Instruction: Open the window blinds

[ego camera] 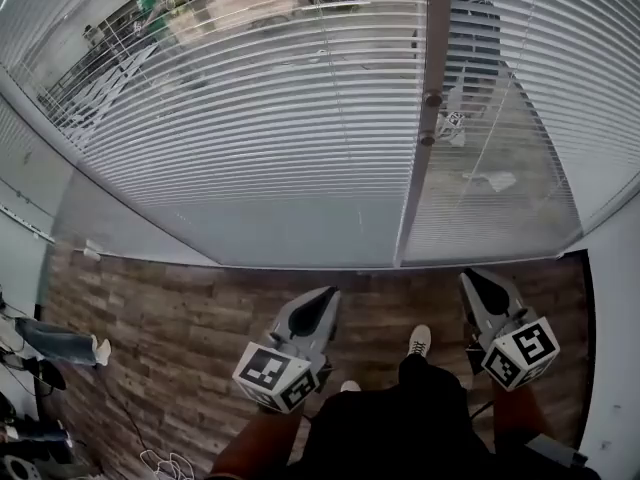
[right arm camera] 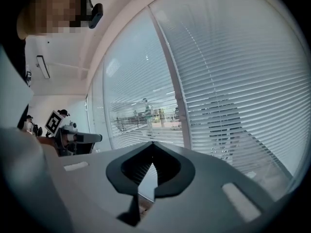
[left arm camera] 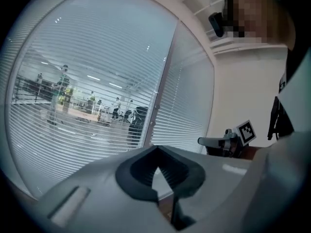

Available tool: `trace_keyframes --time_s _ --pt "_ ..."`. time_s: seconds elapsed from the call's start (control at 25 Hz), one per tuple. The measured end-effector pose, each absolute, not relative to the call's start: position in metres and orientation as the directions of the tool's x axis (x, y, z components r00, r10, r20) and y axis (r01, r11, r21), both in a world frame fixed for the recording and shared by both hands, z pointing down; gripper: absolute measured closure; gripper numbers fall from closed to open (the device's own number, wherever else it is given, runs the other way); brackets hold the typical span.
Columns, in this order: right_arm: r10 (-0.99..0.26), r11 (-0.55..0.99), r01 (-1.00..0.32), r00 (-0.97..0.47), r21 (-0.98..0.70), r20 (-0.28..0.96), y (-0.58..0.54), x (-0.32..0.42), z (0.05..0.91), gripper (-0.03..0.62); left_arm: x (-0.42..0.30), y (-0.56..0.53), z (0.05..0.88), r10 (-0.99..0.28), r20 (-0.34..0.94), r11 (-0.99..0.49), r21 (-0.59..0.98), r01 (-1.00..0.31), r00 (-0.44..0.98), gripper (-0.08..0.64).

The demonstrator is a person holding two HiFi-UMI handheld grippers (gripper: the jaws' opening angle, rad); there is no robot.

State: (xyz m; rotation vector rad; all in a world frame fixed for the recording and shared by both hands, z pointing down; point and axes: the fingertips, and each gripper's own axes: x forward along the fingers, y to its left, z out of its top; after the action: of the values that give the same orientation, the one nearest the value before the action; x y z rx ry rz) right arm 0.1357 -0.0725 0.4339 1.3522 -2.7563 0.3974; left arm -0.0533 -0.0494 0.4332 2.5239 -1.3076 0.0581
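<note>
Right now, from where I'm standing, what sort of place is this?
Probably an office or lab building, indoors. Long slatted blinds run along one side above a wood-look floor. Through the slats, people and railings show in a lit space beyond.

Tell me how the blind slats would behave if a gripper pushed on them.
The slats look thin and long, so they would probably flex easily rather than resist. They seem strung on slim vertical cords, so the blind would likely sway as a whole. A hard push might crease such thin strips.
</note>
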Motion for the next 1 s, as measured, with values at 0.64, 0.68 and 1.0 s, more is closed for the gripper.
trace_keyframes --time_s 0.64,0.68,1.0 --pt "-0.801 0.546 -0.82 -0.571 -0.172 0.18 0.1 0.074 0.412 0.568 -0.051 0.098 0.433 -0.641 0.136 -0.698 0.305 -0.648 0.755 0.558" --pt "-0.802 0.549 -0.819 -0.572 -0.166 0.172 0.107 0.074 0.406 0.568 -0.05 0.106 0.427 -0.642 0.127 -0.702 0.299 -0.646 0.756 0.558" --pt "-0.778 0.595 -0.791 -0.612 -0.145 0.142 0.105 0.124 0.4 0.568 -0.008 0.098 0.422 -0.702 0.112 -0.66 0.272 -0.701 0.704 0.559"
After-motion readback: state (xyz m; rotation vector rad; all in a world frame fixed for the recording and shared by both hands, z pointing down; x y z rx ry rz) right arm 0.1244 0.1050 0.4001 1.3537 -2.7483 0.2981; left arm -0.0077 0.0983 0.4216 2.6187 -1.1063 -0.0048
